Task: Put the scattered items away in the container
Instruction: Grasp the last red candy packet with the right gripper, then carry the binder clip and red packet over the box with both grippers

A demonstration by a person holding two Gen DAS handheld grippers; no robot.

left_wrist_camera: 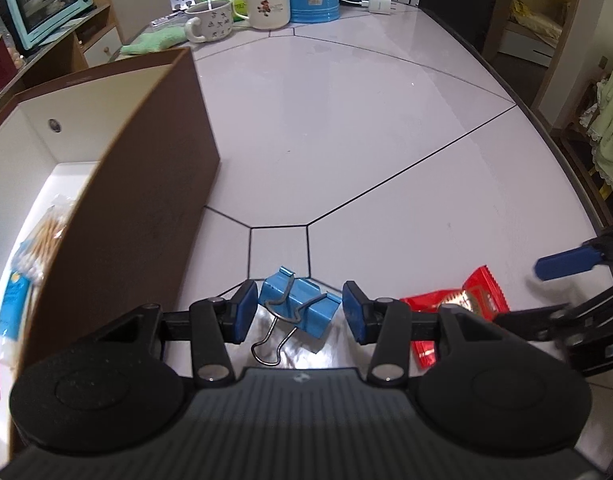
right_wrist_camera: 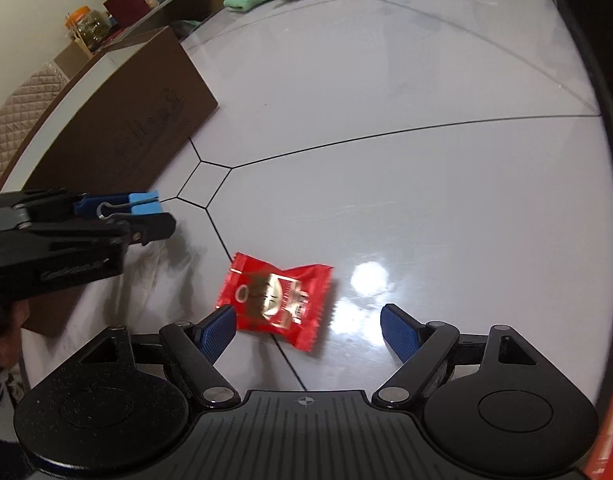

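Beside the brown container (left_wrist_camera: pixel 118 184) on the white counter (left_wrist_camera: pixel 346 128), the left gripper (left_wrist_camera: pixel 300 310) is bracketing a blue binder clip (left_wrist_camera: pixel 296 300); whether it is pinching the clip or only flanking it, I cannot tell. That clip looks light, rigid and slick, best squeezed across its flat painted sides, not the springy wire handles. The right gripper (right_wrist_camera: pixel 308 328) is hanging released over a red candy packet (right_wrist_camera: pixel 276 300) lying on the counter; it is likely light, crinkly and yielding, so taking it across its middle seems wisest. A cotton swab pack (left_wrist_camera: pixel 30 248) is lying inside the container.

Left claw (left_wrist_camera: pixel 298 312) part-closed, low over table; right claw (right_wrist_camera: pixel 306 330) spread wide.
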